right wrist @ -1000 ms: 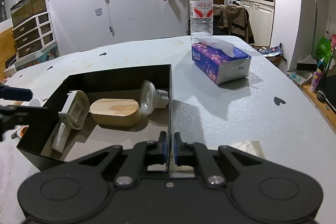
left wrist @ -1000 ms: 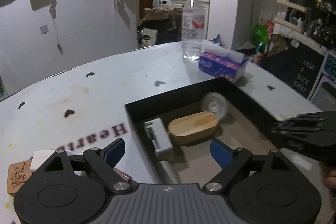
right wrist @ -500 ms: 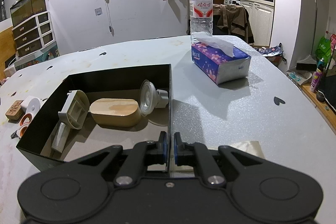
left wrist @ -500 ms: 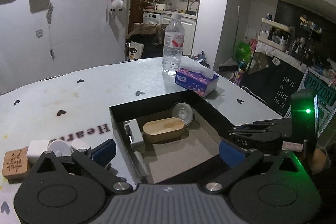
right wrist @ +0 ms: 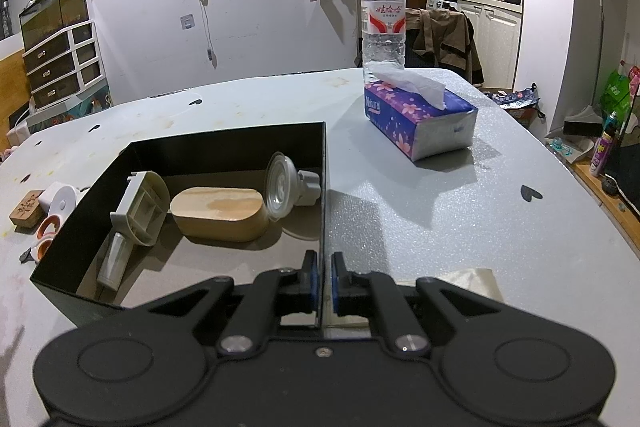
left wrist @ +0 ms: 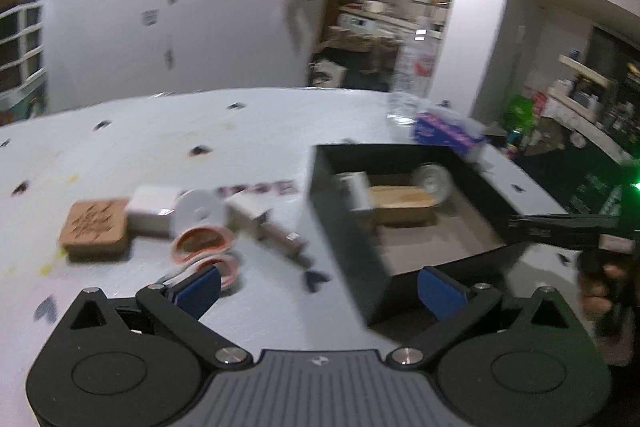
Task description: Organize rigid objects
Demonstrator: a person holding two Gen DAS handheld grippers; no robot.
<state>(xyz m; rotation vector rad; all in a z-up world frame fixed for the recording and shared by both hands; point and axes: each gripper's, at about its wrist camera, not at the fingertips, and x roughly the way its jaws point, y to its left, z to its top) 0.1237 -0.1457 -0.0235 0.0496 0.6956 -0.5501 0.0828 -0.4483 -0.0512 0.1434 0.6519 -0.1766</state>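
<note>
My right claw [right wrist: 325, 285] is pinched narrow on the thin right wall of the black box [right wrist: 224, 147], steadying it on the table [right wrist: 420, 195]; my left claw [left wrist: 318, 285] is spread wide and holds nothing, hovering over the loose pile left of the box. Inside the box lie a wooden oval block [right wrist: 219, 213], a white plastic bracket [right wrist: 138, 215] and a clear round cap piece [right wrist: 282, 185]. Outside it, on the table, sit an engraved wooden coaster [left wrist: 95, 227], a white block [left wrist: 154, 211], a white disc [left wrist: 200, 209] and orange-rimmed rings [left wrist: 204, 247]. All look stiff and light. I judge the coaster takes a grip across its two flat edges without slipping; the disc and rings are thin, smooth plastic, likely to skid, so I would pinch across a rim. The left view is motion-blurred, so the small brownish piece [left wrist: 280, 237] near the box is possibly a clip; I cannot tell. The box wall is thin sheet and may flex under a hard squeeze.
</note>
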